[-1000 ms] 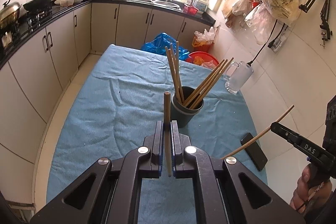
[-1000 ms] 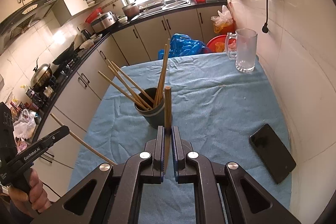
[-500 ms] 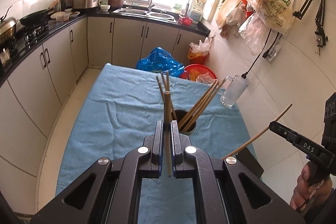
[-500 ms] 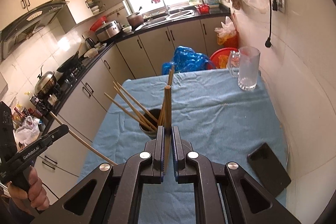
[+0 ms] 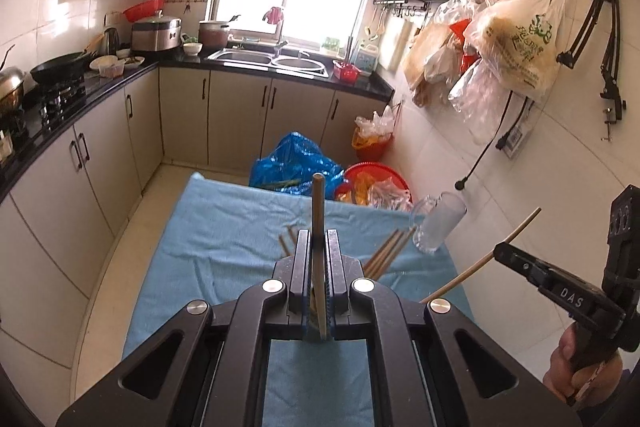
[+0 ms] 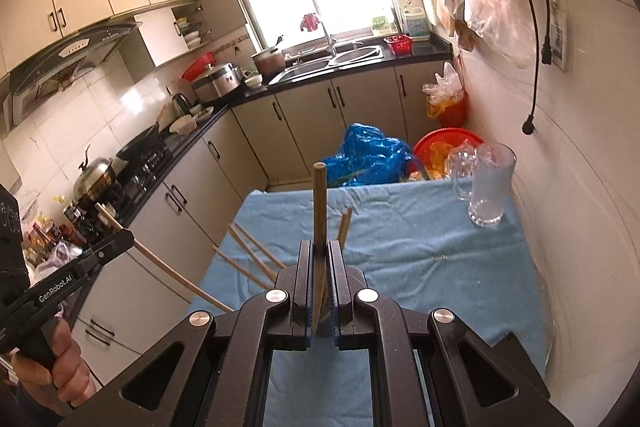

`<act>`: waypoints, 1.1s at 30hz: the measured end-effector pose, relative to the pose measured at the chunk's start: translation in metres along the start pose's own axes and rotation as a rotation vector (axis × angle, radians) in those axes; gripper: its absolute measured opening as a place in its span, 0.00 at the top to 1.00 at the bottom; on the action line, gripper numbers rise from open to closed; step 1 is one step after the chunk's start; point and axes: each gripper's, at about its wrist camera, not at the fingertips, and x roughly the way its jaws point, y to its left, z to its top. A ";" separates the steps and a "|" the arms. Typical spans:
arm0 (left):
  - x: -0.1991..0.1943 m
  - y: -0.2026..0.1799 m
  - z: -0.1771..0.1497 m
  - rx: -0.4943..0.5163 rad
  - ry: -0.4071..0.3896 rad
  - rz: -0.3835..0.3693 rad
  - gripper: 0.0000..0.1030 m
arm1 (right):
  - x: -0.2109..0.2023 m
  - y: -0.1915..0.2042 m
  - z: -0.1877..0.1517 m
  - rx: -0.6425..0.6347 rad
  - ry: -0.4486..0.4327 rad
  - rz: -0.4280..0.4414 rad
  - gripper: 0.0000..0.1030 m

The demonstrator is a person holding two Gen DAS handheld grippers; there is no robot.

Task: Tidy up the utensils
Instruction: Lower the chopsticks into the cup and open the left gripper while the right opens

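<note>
My left gripper [image 5: 319, 239] is shut on a wooden chopstick [image 5: 318, 211] that stands up between its fingers. My right gripper [image 6: 320, 247] is shut on another wooden chopstick [image 6: 319, 203], also upright. The holder cup is hidden behind both grippers; only the tips of several chopsticks in it [image 5: 386, 251] [image 6: 248, 255] stick out beside the fingers. The right gripper also shows at the right of the left wrist view [image 5: 500, 251], its chopstick [image 5: 480, 261] slanting. The left gripper shows at the left of the right wrist view [image 6: 128, 237].
A blue cloth covers the table [image 5: 224, 223] [image 6: 420, 227]. A glass mug [image 5: 440, 223] [image 6: 490, 183] stands at its far right corner by the tiled wall. A dark phone corner [image 6: 516, 343] lies near right. Blue bag and red basins sit on the floor beyond.
Both grippers have risen and tilted up with their chopsticks. The holder cup has dropped behind the fingers, and more of the kitchen and window shows.
</note>
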 end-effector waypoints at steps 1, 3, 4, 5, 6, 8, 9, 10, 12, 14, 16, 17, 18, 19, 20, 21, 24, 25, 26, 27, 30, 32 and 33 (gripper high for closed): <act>0.002 -0.001 0.003 0.001 -0.004 0.001 0.95 | 0.003 0.001 0.003 -0.002 -0.004 0.001 0.93; 0.009 -0.003 0.011 -0.001 -0.005 -0.003 0.95 | 0.009 0.004 0.010 -0.005 -0.004 0.003 0.93; 0.012 -0.004 0.013 -0.002 -0.004 -0.003 0.95 | 0.013 0.004 0.011 -0.005 -0.002 0.004 0.93; 0.016 -0.004 0.014 -0.004 -0.001 -0.003 0.95 | 0.017 0.004 0.013 -0.005 0.000 0.005 0.93; 0.022 -0.005 0.015 -0.006 0.003 -0.005 0.95 | 0.021 0.005 0.015 -0.008 0.003 0.004 0.93; 0.031 -0.006 0.014 -0.006 0.013 -0.002 0.95 | 0.031 0.005 0.016 -0.013 0.010 0.000 0.93; 0.037 -0.005 0.012 -0.007 0.021 0.001 0.95 | 0.037 0.005 0.016 -0.013 0.017 -0.003 0.93; 0.042 -0.004 0.010 -0.008 0.027 0.002 0.95 | 0.041 0.004 0.016 -0.014 0.021 -0.007 0.93; 0.054 -0.003 0.006 -0.013 0.047 0.004 0.95 | 0.053 0.003 0.014 -0.022 0.032 -0.021 0.93; 0.067 0.000 0.002 -0.020 0.071 0.006 0.95 | 0.064 0.000 0.012 -0.021 0.050 -0.029 0.93; 0.075 0.003 -0.004 -0.027 0.090 0.008 0.95 | 0.075 -0.002 0.008 -0.022 0.071 -0.033 0.93; 0.080 0.005 -0.007 -0.032 0.102 0.009 0.95 | 0.080 -0.003 0.007 -0.026 0.081 -0.038 0.93; 0.083 0.006 -0.009 -0.034 0.108 0.010 0.95 | 0.085 -0.004 0.004 -0.030 0.094 -0.040 0.93; 0.087 0.008 -0.012 -0.037 0.117 0.012 0.95 | 0.089 -0.004 0.002 -0.032 0.105 -0.041 0.93; 0.090 0.009 -0.014 -0.039 0.124 0.014 0.95 | 0.094 -0.005 0.000 -0.034 0.115 -0.044 0.93; 0.094 0.011 -0.017 -0.041 0.132 0.017 0.95 | 0.099 -0.006 -0.003 -0.037 0.125 -0.047 0.93; 0.105 0.015 -0.021 -0.046 0.152 0.023 0.95 | 0.111 -0.007 -0.010 -0.036 0.150 -0.051 0.93; 0.107 0.016 -0.022 -0.047 0.155 0.025 0.95 | 0.116 -0.007 -0.012 -0.038 0.157 -0.055 0.93; 0.110 0.017 -0.023 -0.046 0.158 0.027 0.95 | 0.119 -0.006 -0.013 -0.039 0.162 -0.058 0.93; 0.113 0.019 -0.024 -0.047 0.162 0.029 0.95 | 0.124 -0.007 -0.015 -0.039 0.169 -0.061 0.93; 0.120 0.022 -0.029 -0.047 0.174 0.028 0.94 | 0.133 -0.006 -0.018 -0.044 0.184 -0.070 0.93; 0.123 0.022 -0.031 -0.038 0.176 0.023 0.94 | 0.139 -0.006 -0.020 -0.042 0.195 -0.075 0.93; 0.124 0.022 -0.031 -0.031 0.176 0.021 0.94 | 0.141 -0.007 -0.021 -0.041 0.199 -0.079 0.93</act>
